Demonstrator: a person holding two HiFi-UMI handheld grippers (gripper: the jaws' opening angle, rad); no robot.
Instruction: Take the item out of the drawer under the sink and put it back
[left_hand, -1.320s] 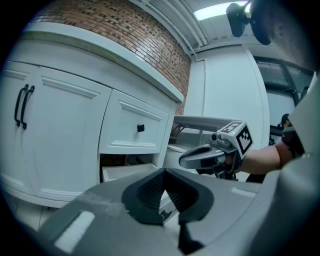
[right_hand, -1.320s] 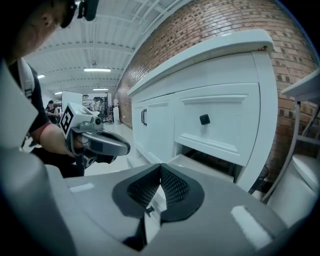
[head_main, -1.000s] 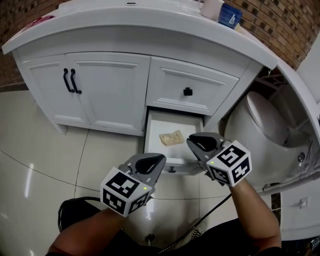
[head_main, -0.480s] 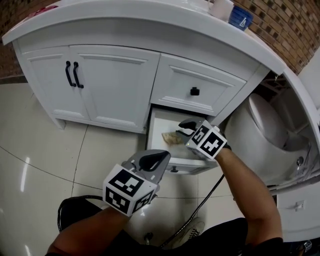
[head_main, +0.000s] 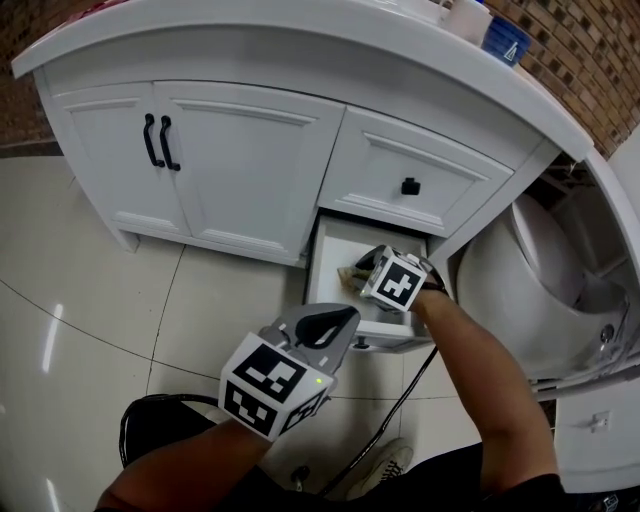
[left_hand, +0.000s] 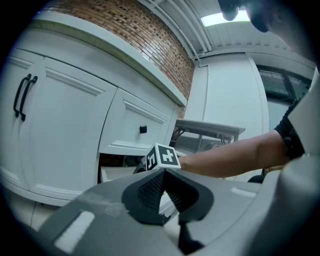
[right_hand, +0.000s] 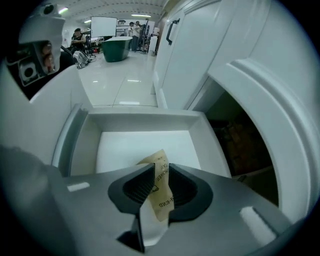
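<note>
Head view: the R gripper (head_main: 356, 270) is down inside the open drawer (head_main: 316, 262), the lowest one of the white cabinet (head_main: 240, 170), w/ its marker cube turned up. Its jaws are on a tan packet (head_main: 346, 277). In the right gripper view the R gripper (right_hand: 161, 165) pinches the packet (right_hand: 157, 158) upright btw. the two pads, and the printed end stands out past the tips. The packet is held over the white bottom of the drawer (right_hand: 75, 135); if it touches the bottom, I cannot tell. The L gripper (head_main: 338, 320) hangs outside, in front of the drawer and nearer to the person, over the tiled floor (head_main: 90, 300). In the left gripper view the L gripper (left_hand: 163, 171) has its jaws pressed together, nothing btw. them, and it looks toward the R gripper's cube and the forearm. Above the open drawer is a shut one w/ a black knob (head_main: 410, 186). Left of it are two doors w/ black handles (head_main: 155, 140).
</note>
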